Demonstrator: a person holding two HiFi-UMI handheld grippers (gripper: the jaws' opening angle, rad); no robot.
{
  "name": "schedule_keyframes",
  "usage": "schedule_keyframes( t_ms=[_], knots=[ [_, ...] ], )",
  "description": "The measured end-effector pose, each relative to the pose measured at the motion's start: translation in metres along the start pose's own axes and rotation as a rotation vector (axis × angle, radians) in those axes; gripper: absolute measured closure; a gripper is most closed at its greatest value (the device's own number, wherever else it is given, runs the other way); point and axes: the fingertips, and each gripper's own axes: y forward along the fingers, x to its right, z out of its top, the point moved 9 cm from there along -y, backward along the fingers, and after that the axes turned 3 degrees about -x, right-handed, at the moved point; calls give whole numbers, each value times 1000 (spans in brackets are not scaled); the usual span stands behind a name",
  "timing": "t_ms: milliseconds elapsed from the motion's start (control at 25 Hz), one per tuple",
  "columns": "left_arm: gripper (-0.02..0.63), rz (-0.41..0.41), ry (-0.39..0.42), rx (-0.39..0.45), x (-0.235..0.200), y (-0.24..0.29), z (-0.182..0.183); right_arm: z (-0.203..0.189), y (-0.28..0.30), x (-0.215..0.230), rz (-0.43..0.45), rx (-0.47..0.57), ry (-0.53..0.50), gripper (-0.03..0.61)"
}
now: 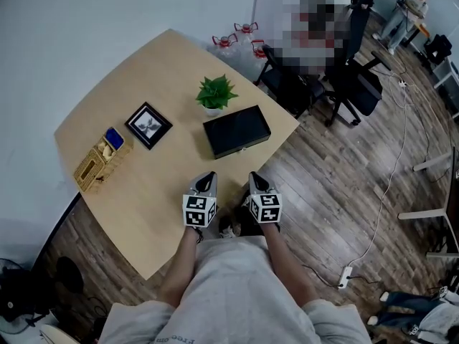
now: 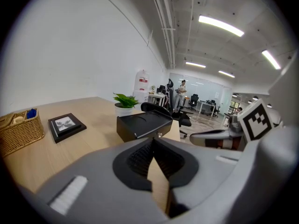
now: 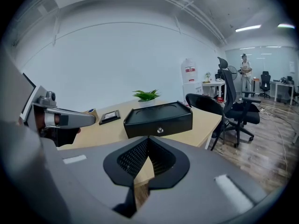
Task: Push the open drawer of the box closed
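A black box [image 1: 237, 131] lies on the wooden table [image 1: 143, 206] near its right edge, its front face turned toward me. That face carries a small round knob [image 3: 160, 130] and looks flush with the box [image 3: 159, 118]; I see no gap. My left gripper [image 1: 209, 177] hovers over the table's near edge, a short way in front of the box [image 2: 145, 125], shut and empty. My right gripper [image 1: 255, 177] is level with it, just off the table corner, also shut with nothing held. Their jaws meet at the tips in the left gripper view [image 2: 153, 139] and the right gripper view [image 3: 148, 139].
A potted plant [image 1: 215, 93] stands just behind the box. A black picture frame [image 1: 148, 125] and a wicker basket [image 1: 99, 163] lie to the left. Black office chairs [image 1: 351, 84] stand right of the table on the wooden floor. A white wall runs behind the table.
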Motion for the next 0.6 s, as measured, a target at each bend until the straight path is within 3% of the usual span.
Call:
schedule_keyframes(
  t_ms=[600],
  knots=[
    [561, -5, 8, 2, 1, 8, 4, 8, 1, 4, 35, 51, -2, 577]
  ],
)
